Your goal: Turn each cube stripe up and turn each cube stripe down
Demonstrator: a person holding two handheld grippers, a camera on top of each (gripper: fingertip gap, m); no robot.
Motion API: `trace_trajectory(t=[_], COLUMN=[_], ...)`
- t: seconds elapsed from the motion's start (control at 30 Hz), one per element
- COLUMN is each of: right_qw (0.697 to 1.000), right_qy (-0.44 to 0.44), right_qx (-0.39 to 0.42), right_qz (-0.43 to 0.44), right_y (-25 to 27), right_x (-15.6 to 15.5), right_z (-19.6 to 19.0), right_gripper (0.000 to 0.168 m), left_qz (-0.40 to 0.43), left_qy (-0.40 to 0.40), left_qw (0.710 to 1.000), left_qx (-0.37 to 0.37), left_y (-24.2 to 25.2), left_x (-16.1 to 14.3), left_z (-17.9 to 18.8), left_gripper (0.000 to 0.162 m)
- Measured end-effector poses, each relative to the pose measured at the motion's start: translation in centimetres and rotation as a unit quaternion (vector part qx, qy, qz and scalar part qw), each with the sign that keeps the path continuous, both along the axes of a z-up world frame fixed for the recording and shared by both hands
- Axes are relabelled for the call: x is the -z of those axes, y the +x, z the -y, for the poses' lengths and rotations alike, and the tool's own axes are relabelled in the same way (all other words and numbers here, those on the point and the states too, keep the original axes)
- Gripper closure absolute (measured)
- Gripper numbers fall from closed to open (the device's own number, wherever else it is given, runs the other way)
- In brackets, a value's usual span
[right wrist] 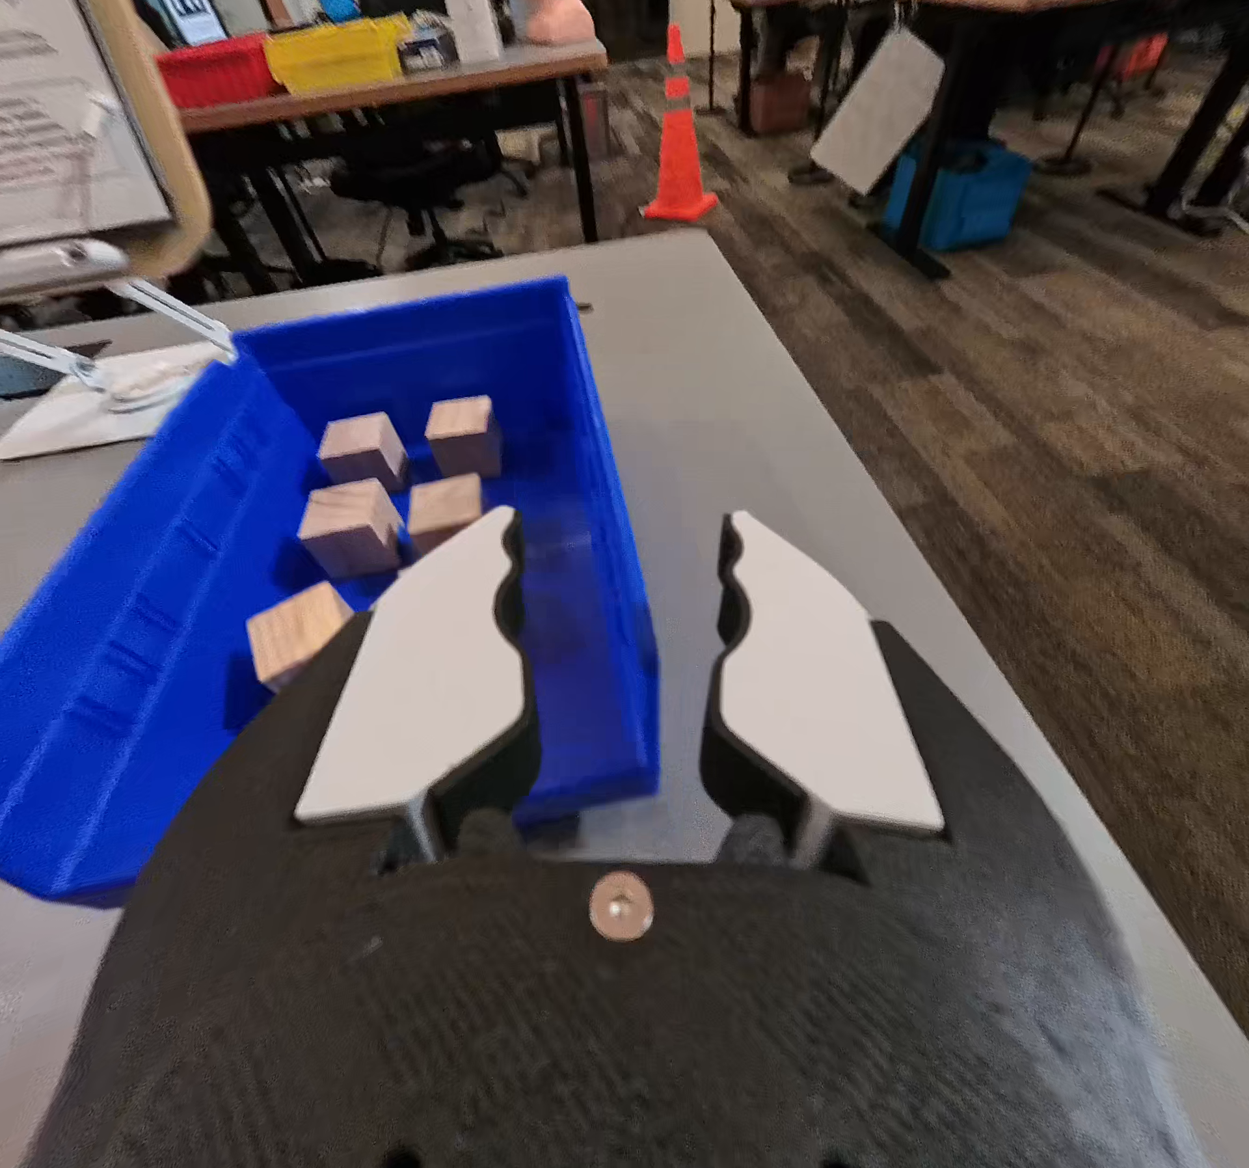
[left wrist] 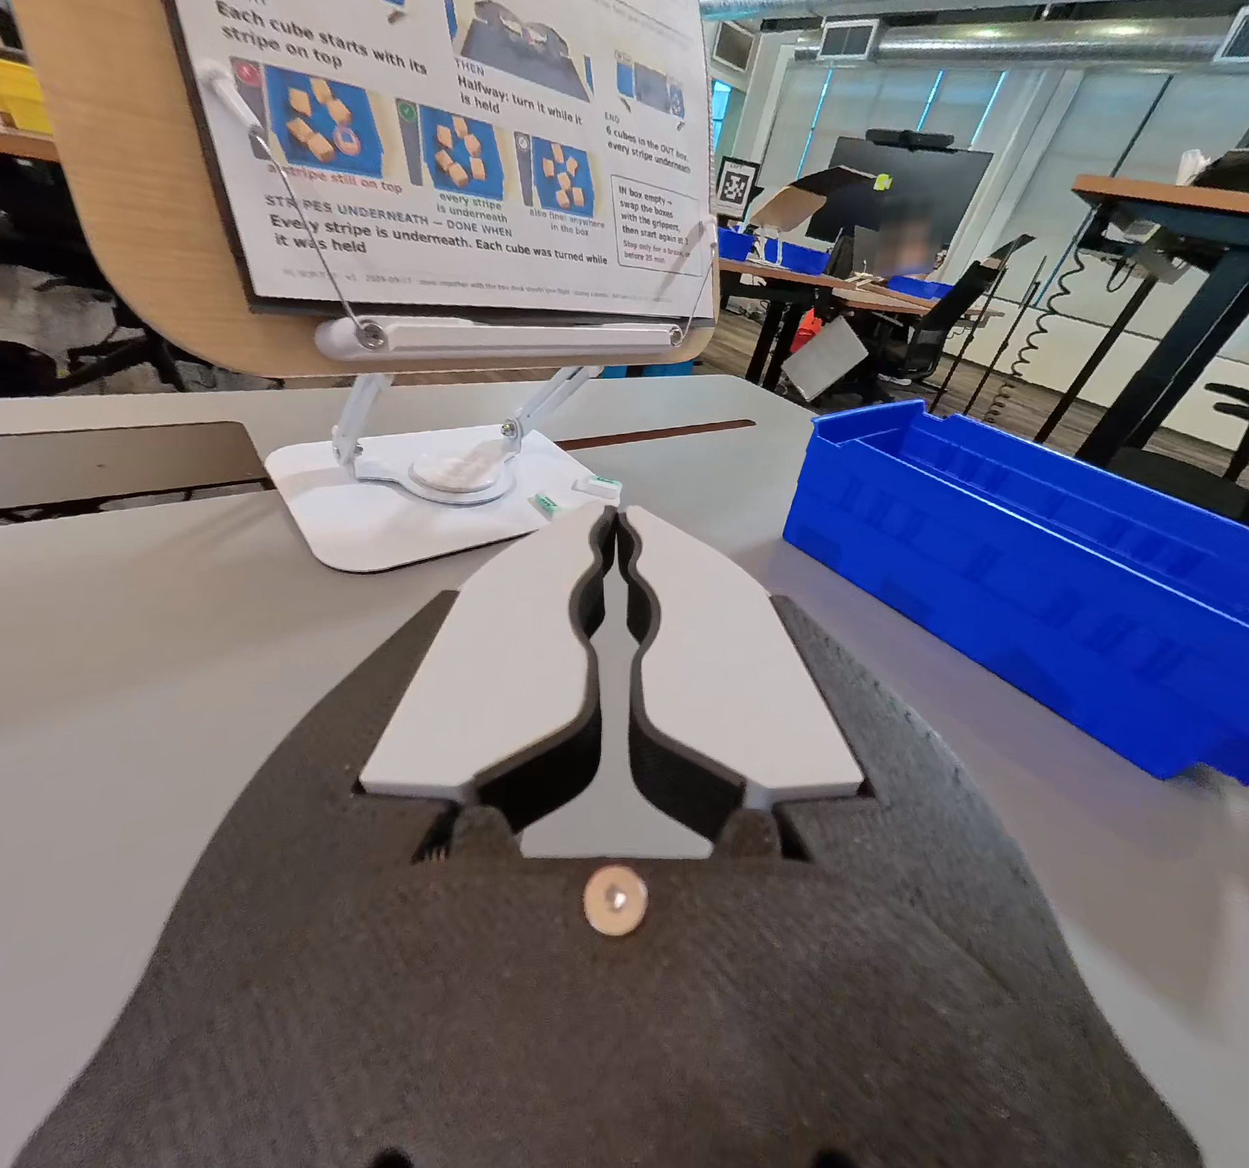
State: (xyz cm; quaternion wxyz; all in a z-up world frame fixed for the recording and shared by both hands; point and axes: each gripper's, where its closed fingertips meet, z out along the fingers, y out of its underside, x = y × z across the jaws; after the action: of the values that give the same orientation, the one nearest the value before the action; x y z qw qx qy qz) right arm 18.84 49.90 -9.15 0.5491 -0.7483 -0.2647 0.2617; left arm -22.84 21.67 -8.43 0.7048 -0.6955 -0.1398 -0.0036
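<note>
In the right wrist view a blue bin (right wrist: 203,527) stands on the grey table and holds several wooden cubes (right wrist: 351,527); no stripe shows on their visible faces. My right gripper (right wrist: 622,520) is open and empty, held above the bin's right wall, its left finger over the bin and its right finger over the table. In the left wrist view my left gripper (left wrist: 616,513) is shut and empty above the table, pointing at the stand's base. The blue bin (left wrist: 1014,568) lies to its right; its inside is hidden there.
A white stand (left wrist: 419,500) holding an instruction sheet (left wrist: 439,121) rises at the back of the table (left wrist: 169,628). Two small white tags (left wrist: 598,485) lie near its base. The table's right edge (right wrist: 946,628) drops to a wood floor. Desks, bins and an orange cone (right wrist: 679,142) stand beyond.
</note>
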Motion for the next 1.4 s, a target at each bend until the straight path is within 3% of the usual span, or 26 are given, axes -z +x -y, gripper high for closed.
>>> trace_trajectory(t=[0.13, 0.27, 0.53, 0.83, 0.97, 1.03, 1.07, 1.4], right_qw=[0.998, 0.996, 0.995, 0.995, 0.993, 0.991, 0.990, 0.991], right_qy=[-0.058, -0.083, -0.086, -0.081, -0.100, -0.102, -0.099, -0.095], right_qx=[0.006, 0.002, -0.011, -0.044, -0.067, -0.081, -0.096, -0.090], right_qz=[0.028, 0.045, 0.043, 0.049, 0.007, -0.013, -0.019, 0.018], right_y=[1.6, 2.2, 1.6, -1.2, -2.2, -2.6, -3.1, -3.2], right_x=[3.9, 5.8, 6.3, 6.7, 6.6, 6.5, 6.3, 6.4], right_z=[0.0, 0.3, 0.2, -1.1, -1.8, -1.9, -1.7, -2.1], right_gripper=[0.102, 0.101, 0.104, 0.108, 0.122, 0.141, 0.159, 0.163], left_qz=[0.014, 0.036, 0.055, 0.070, 0.085, 0.092, 0.095, 0.139], left_qy=[-0.002, -0.007, -0.021, -0.033, -0.030, -0.026, -0.025, -0.033], left_qw=[1.000, 0.999, 0.997, 0.996, 0.996, 0.995, 0.995, 0.990], left_qx=[0.014, 0.034, 0.052, 0.037, 0.024, 0.016, 0.012, 0.022], left_y=[0.5, 1.1, 1.8, 1.0, 0.3, -0.1, -0.3, -0.6], left_x=[0.4, 0.9, 1.9, 2.5, 2.6, 2.6, 2.6, 3.5], left_z=[-1.7, -3.1, -3.6, -1.2, 0.3, 1.0, 1.2, 1.4], left_gripper=[0.162, 0.162, 0.162, 0.161, 0.161, 0.161, 0.161, 0.160])
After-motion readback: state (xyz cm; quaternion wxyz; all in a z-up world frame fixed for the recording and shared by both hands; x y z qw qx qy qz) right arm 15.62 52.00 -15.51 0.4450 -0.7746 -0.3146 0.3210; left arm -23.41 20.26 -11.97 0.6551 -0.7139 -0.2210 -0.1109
